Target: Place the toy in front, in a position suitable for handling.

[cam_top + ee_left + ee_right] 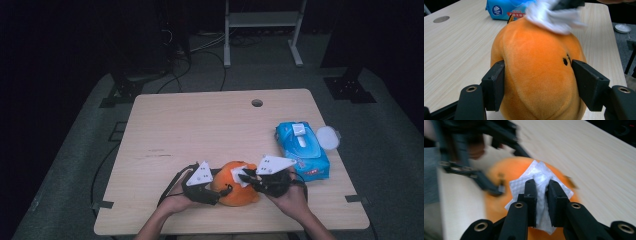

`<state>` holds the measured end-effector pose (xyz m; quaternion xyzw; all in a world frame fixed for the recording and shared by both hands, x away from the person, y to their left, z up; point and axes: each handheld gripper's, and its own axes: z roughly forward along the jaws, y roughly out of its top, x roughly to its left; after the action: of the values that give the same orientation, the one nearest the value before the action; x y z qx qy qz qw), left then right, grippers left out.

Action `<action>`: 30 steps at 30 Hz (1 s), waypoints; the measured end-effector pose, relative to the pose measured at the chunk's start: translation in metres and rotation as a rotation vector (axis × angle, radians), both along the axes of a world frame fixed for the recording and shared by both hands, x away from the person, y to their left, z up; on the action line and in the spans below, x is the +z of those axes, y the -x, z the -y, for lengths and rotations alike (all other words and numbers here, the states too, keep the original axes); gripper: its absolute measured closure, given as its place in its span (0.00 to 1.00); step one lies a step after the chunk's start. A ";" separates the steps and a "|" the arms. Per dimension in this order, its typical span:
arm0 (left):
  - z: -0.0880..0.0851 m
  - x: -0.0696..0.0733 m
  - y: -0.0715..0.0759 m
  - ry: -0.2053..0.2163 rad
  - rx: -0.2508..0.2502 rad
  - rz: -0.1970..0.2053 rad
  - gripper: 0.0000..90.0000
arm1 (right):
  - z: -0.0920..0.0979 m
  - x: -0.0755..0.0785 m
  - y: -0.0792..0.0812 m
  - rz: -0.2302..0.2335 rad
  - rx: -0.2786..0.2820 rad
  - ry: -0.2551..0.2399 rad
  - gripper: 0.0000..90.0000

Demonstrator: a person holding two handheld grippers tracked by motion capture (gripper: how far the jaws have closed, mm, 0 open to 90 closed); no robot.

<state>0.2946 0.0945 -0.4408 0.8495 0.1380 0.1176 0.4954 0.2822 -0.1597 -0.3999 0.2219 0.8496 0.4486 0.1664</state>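
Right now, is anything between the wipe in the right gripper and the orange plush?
Nothing visible. The right gripper pinches the wipe, and the wipe lies directly on top of the plush. The left gripper brackets the plush lower down, its pads at the sides, away from the wiped spot.

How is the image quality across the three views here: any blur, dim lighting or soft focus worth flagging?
High view: dim, the room beyond the pale wooden table nearly black. Left gripper view: the orange plush toy is sharp, while the white wipe on top is smeared by motion blur. Right gripper view: the wipe and the right gripper holding it are sharp; the left gripper and toy behind are blurred.
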 end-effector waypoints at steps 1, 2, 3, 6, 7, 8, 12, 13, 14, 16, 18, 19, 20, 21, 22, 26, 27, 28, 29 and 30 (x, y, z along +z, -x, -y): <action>0.000 0.000 0.000 0.000 0.000 0.000 0.34 | 0.000 0.000 0.000 0.000 0.000 0.000 0.86; 0.000 0.000 -0.001 0.009 0.005 -0.018 0.34 | 0.005 -0.001 -0.004 -0.007 -0.019 -0.002 0.86; -0.001 0.002 -0.002 0.018 0.009 -0.039 0.29 | 0.010 -0.003 -0.007 -0.021 -0.028 -0.006 0.86; -0.005 0.007 -0.010 0.104 0.031 -0.129 0.16 | 0.016 -0.008 -0.004 -0.047 -0.014 -0.003 0.87; -0.007 0.007 -0.012 0.128 0.046 -0.159 0.16 | 0.016 -0.008 -0.004 -0.047 -0.014 -0.003 0.87; -0.007 0.007 -0.014 0.140 0.056 -0.182 0.15 | 0.015 -0.007 -0.001 -0.045 -0.003 -0.004 0.87; 0.001 0.004 -0.005 0.093 0.036 -0.140 0.29 | 0.006 -0.004 0.006 -0.029 0.028 -0.005 0.87; 0.001 0.004 -0.005 0.093 0.036 -0.140 0.30 | 0.006 -0.004 0.006 -0.029 0.028 -0.005 0.87; 0.005 0.004 -0.001 0.066 0.031 -0.108 0.30 | 0.004 -0.003 0.007 -0.036 0.036 -0.020 0.87; 0.010 0.006 0.005 0.032 0.016 -0.066 0.32 | -0.005 0.001 0.010 -0.015 0.060 -0.021 0.86; 0.008 0.006 0.006 0.037 0.010 -0.071 0.32 | -0.004 0.003 0.008 -0.013 0.055 -0.020 0.86; 0.008 0.006 0.006 0.037 0.010 -0.071 0.32 | -0.004 0.003 0.008 -0.013 0.055 -0.020 0.86; 0.007 0.005 0.006 0.039 0.005 -0.076 0.32 | 0.002 0.002 0.004 -0.018 0.031 -0.027 0.86; 0.006 0.005 0.005 0.037 0.001 -0.081 0.32 | 0.002 0.002 0.004 -0.018 0.031 -0.027 0.86; 0.005 0.006 0.005 0.035 -0.004 -0.087 0.32 | 0.006 0.001 0.002 -0.025 0.019 -0.030 0.86; -0.002 0.015 -0.002 0.085 -0.010 -0.125 0.22 | 0.013 -0.003 0.003 -0.035 0.041 -0.011 0.87; -0.002 0.015 -0.002 0.085 -0.010 -0.125 0.19 | 0.013 -0.003 0.003 -0.035 0.041 -0.011 0.87; -0.005 0.016 -0.006 0.113 0.030 -0.139 0.17 | 0.013 -0.004 0.005 -0.040 0.062 -0.015 0.87; -0.005 0.016 -0.006 0.113 0.030 -0.139 0.15 | 0.012 -0.005 0.005 -0.040 0.074 -0.017 0.87; -0.004 0.013 -0.009 0.108 0.031 -0.166 0.15 | 0.012 -0.004 0.005 -0.038 0.077 -0.013 0.87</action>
<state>0.3031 0.0987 -0.4282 0.8262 0.1981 0.0469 0.5252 0.2770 -0.1715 -0.4042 0.1984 0.8575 0.4561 0.1313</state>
